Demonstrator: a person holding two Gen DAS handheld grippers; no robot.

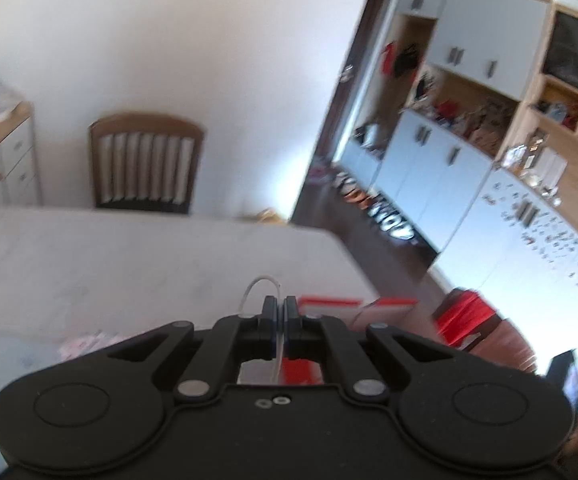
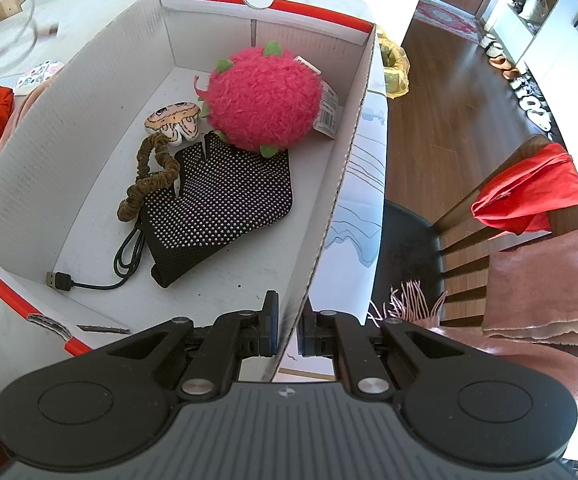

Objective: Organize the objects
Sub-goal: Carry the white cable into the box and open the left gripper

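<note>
Right wrist view: right gripper (image 2: 287,322) clamps the box (image 2: 321,216) near wall; left gripper (image 1: 280,307) pinches a thin clear loop (image 1: 263,286) above the worktop (image 1: 129,256).

Left gripper (image 1: 280,307): black two-finger tool, aimed somewhat below level, raised above the bench. Fingers (image 1: 269,312) drawn together, pinching a thin clear plastic loop (image 1: 260,289) that arcs out toward 11 o'clock from the tips.

Right gripper (image 2: 289,322): same black build, pitched steeply downward. Fingers (image 2: 271,322) clamped on the near right-hand wall of the white cardboard box with red rim (image 2: 331,184), one finger inside the wall, the other outside it at 3 o'clock.
</note>
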